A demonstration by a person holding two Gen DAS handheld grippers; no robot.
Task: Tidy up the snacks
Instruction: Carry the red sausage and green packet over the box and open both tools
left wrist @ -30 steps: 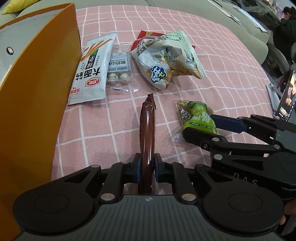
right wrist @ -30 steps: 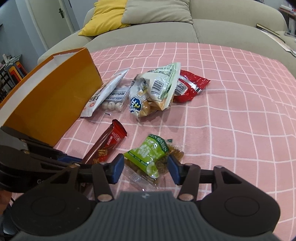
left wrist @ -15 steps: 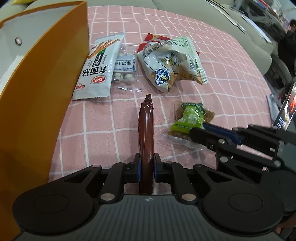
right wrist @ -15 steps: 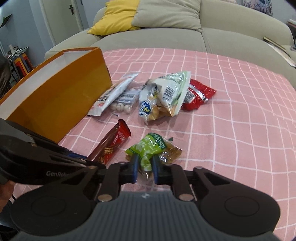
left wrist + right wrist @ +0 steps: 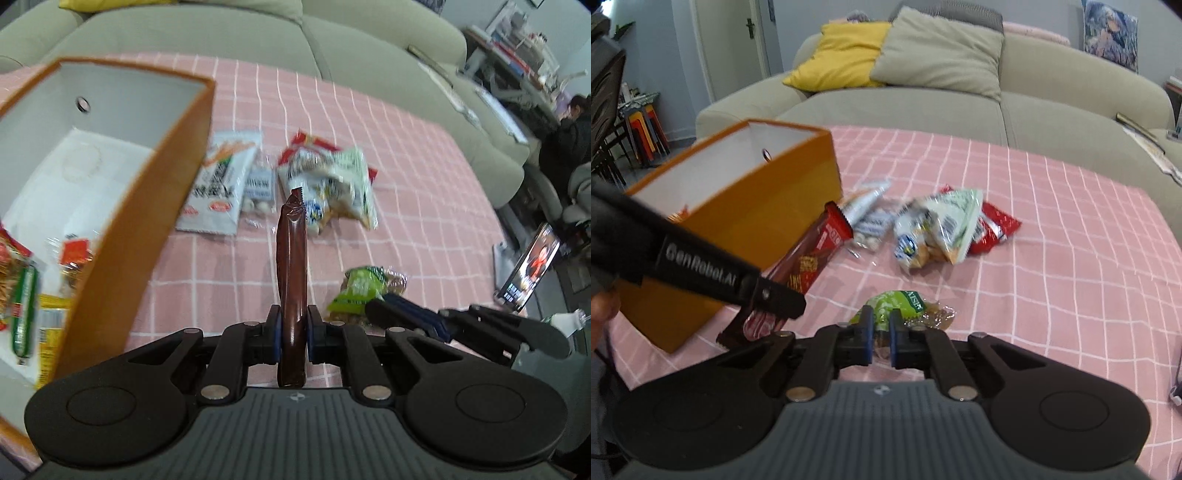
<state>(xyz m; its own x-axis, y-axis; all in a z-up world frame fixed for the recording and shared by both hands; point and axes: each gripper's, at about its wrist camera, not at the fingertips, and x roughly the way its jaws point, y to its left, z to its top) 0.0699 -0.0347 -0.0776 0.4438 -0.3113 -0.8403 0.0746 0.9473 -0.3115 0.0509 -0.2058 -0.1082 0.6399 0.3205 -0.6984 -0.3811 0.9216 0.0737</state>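
Your left tool (image 5: 291, 341) is clamped on the brown snack bar (image 5: 291, 273), which stands up between the blue pads and is clear of the table (image 5: 424, 192). From the right wrist view the same bar (image 5: 809, 266) shows its red printed face, slanting up in front of the orange box (image 5: 738, 225).

Your right tool (image 5: 881, 338) is clamped on the green snack packet (image 5: 897, 301); its jaws have just been closing and the packet's near end sits between the pads. In the left wrist view that packet (image 5: 360, 291) appears beside the bar, at the tip of your right tool (image 5: 384, 310).

The orange box (image 5: 147, 206) stands open on the left side of the table, with several snacks already inside at its near end. Loose on the pink checked cloth beyond your tools: a white stick-snack pouch (image 5: 221, 188), a small clear packet of white balls (image 5: 258, 192), a white-and-green bag (image 5: 332, 184) lying over a red packet (image 5: 997, 225).
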